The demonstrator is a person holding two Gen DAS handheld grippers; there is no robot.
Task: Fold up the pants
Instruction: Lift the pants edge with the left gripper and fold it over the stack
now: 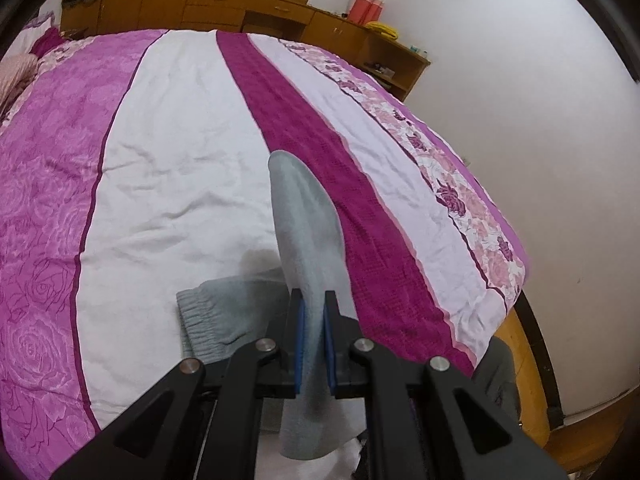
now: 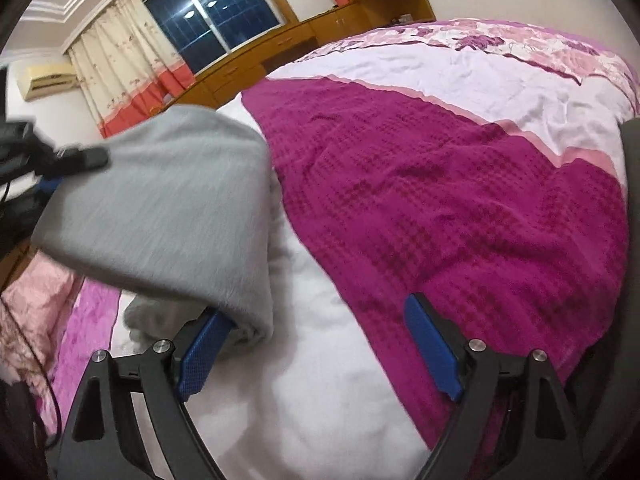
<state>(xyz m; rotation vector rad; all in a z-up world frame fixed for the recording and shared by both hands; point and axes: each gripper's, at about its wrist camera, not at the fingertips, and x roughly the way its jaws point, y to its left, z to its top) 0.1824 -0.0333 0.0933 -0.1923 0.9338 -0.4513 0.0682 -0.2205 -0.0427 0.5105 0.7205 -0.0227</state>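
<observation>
Grey pants [image 1: 308, 240] sit near the foot end of the bed, on the white band of the bedspread [image 1: 176, 168] right beside the dark magenta stripe [image 1: 360, 240]. One part lies flat on the cover: the elastic ribbed waistband [image 1: 196, 320] faces left in the left wrist view. Another part is lifted off it as a raised fold, standing on edge above the flat part.

Your left gripper [image 1: 314, 312] is clamped on that raised fold: blue pads [image 1: 299, 344] nearly together, grey fabric pinched between them, with loose cloth hanging below the jaws. In the right wrist view the same gripper [image 2: 76, 162] shows at far left, blurred, holding the top edge of the grey sheet, which drapes down toward the bed.

Your right gripper [image 2: 316, 344] stands wide open with nothing held. Its left pad [image 2: 204, 344] sits just beside, maybe touching, the lower rolled edge of the hanging fabric; can't tell contact for sure. The right pad [image 2: 430, 348] is over the magenta stripe, clear of the pants. Only white bedspread shows between the jaws.

Further out: pink pillow or quilt [image 2: 32, 308] at left, wooden cabinets [image 1: 224, 8] along the far wall, a dark window [image 2: 216, 12] with floral curtains [image 2: 120, 64], and an air conditioner [image 2: 48, 80] on the wall.
</observation>
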